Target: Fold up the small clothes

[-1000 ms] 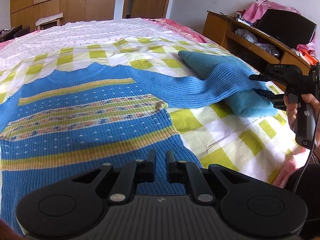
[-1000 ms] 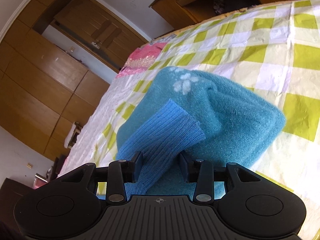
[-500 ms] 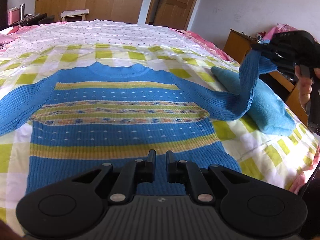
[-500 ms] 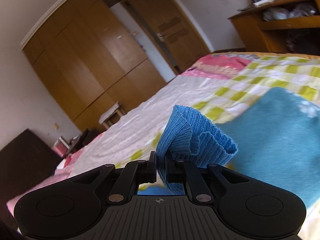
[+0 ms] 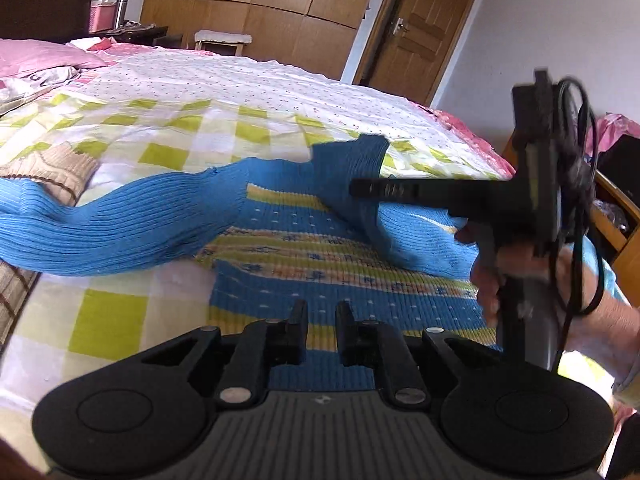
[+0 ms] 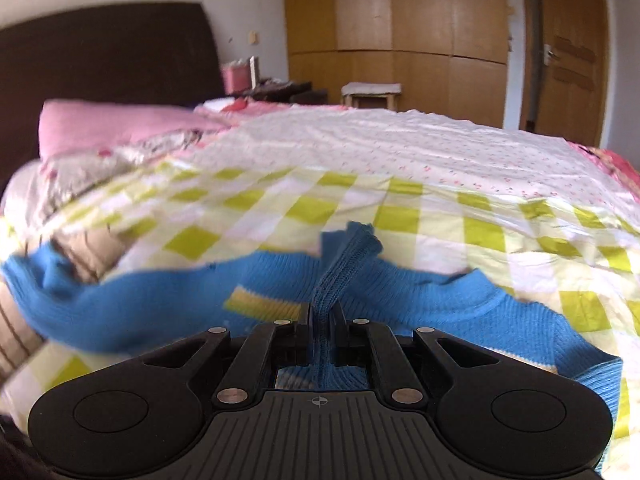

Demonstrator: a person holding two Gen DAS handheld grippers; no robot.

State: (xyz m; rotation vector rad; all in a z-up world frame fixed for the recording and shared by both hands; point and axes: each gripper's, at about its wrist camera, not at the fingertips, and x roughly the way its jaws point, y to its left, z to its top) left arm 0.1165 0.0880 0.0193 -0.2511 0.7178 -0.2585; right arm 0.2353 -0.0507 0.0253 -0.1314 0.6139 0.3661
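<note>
Bed [image 5: 280, 92] under a green-and-white checked sheet [image 6: 400, 216]; wooden wardrobe [image 6: 400, 20] and door [image 5: 420, 40] beyond. Blue striped sweater [image 5: 320, 256] flat on the sheet, one sleeve [image 5: 120, 216] stretched leftward. Left wrist view only: person's hand [image 5: 492, 276] on the handle. Right hand-held gripper [image 6: 321, 332] clamped on the other sleeve's cuff [image 6: 352, 252]. Left hand-held gripper [image 5: 321, 320] narrowly parted, just been opening, nothing between. Bare sheet beyond the collar.

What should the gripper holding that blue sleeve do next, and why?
Probably lower the sleeve onto the sweater's striped chest and let go. The right gripper is shut on the cuff, already over the body, so the fold only needs laying flat.
</note>
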